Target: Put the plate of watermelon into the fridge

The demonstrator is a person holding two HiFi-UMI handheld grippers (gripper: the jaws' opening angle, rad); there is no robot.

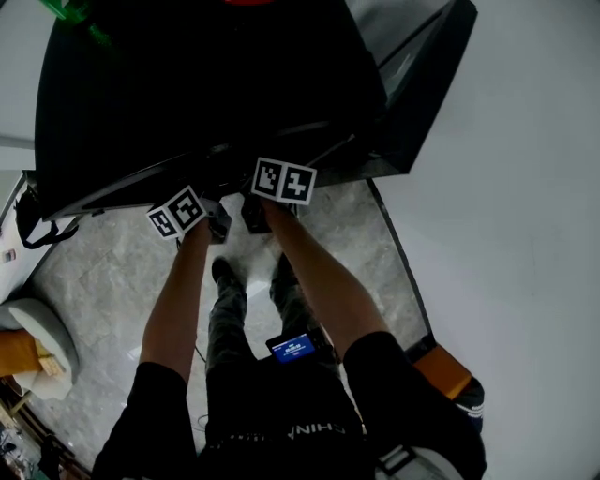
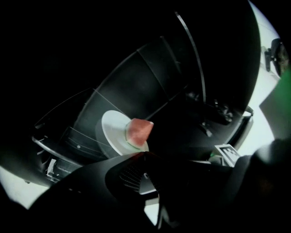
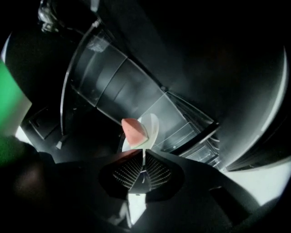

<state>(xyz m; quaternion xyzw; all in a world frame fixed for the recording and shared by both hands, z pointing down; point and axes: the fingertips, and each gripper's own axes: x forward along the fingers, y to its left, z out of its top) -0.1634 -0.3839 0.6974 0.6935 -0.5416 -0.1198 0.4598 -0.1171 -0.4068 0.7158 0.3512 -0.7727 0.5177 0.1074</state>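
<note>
A white plate point(image 2: 113, 132) carries a red watermelon wedge point(image 2: 138, 132) with a green rind. It hangs inside the dark open fridge point(image 1: 206, 84), over glass shelves point(image 3: 118, 86). My left gripper point(image 2: 144, 154) is shut on the plate's near rim. The right gripper point(image 3: 143, 157) is shut on the rim too; here the plate point(image 3: 152, 127) shows almost edge-on with the wedge point(image 3: 134, 131) on its left face. In the head view both grippers point(image 1: 216, 223) point(image 1: 255, 214) reach side by side into the fridge's lower edge, and the plate is hidden in the dark.
The fridge door point(image 1: 427, 84) stands open to the right, against a white wall point(image 1: 525, 187). Below lies a marble floor point(image 1: 112, 281). A white seat point(image 1: 37, 333) is at the left. Something green point(image 1: 75, 14) sits at the top left. Clear drawers point(image 3: 191, 136) line the fridge.
</note>
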